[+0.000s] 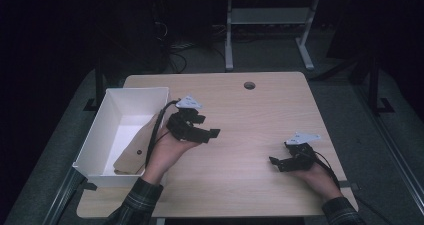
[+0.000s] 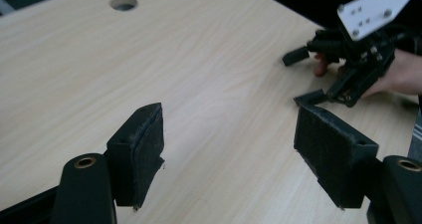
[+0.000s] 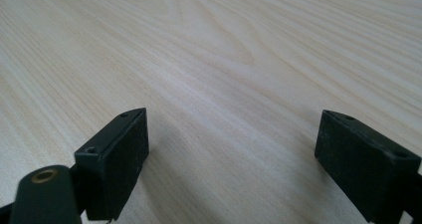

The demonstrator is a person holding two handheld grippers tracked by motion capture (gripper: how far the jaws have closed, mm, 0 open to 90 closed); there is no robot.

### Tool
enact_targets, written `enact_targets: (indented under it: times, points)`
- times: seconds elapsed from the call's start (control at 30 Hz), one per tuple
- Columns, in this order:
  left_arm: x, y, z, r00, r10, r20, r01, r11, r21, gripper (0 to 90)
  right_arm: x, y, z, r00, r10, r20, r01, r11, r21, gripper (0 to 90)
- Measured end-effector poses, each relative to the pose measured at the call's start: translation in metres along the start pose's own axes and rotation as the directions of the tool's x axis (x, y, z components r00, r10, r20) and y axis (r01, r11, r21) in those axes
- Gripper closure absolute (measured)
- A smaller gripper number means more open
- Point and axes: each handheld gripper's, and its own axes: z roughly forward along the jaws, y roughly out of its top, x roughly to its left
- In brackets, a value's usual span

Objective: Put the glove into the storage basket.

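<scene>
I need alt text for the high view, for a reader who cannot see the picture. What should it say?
A person at a light wooden table holds a black gripper in each hand, both open and empty: the left gripper beside a white bin, the right gripper near the table's right edge. A tan, flat item lies inside the bin.

Overhead and gripper views sharing table [image 1: 240, 115]

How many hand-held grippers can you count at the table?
2. The left gripper is beside the white bin, held above the wooden table; the right gripper is near the table's right front edge. Both have jaws apart.
</scene>
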Motion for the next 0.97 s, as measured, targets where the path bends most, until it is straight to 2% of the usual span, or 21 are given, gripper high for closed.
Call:
enact_targets:
  times: [0.13,0.23,0.47,0.6,0.83,0.97]
  points:
    - [-0.011,-0.009,0.019,0.9995,0.032,0.002,-0.032,0.9994,0.014,27.3,0.0,0.0,0.0,1.0,0.0,0.0,0.0,1.0,0.0,13.2]
    - [-0.017,-0.019,0.033,0.9987,0.042,0.03,-0.043,0.9988,0.025,27.3,0.0,0.0,0.0,1.0,0.0,0.0,0.0,1.0,0.0,13.2]
    - [-0.023,-0.043,0.063,0.9955,0.071,0.064,-0.075,0.9947,0.07,27.0,0.0,0.0,0.0,1.0,-0.001,0.0,0.001,1.0,0.0,13.2]
    - [-0.024,-0.057,0.077,0.9953,0.068,0.07,-0.074,0.9921,0.101,26.4,0.0,0.0,0.0,1.0,-0.001,0.0,0.001,1.0,0.0,13.2]
    - [-0.024,-0.073,0.096,0.9949,0.074,0.069,-0.083,0.9858,0.146,26.4,0.0,0.0,0.0,1.0,-0.001,0.0,0.001,1.0,0.0,13.2]
    - [-0.025,-0.077,0.1,0.993,0.1,0.062,-0.11,0.9794,0.17,26.4,0.0,0.0,0.0,1.0,0.0,-0.001,0.0,1.0,0.0,13.2]
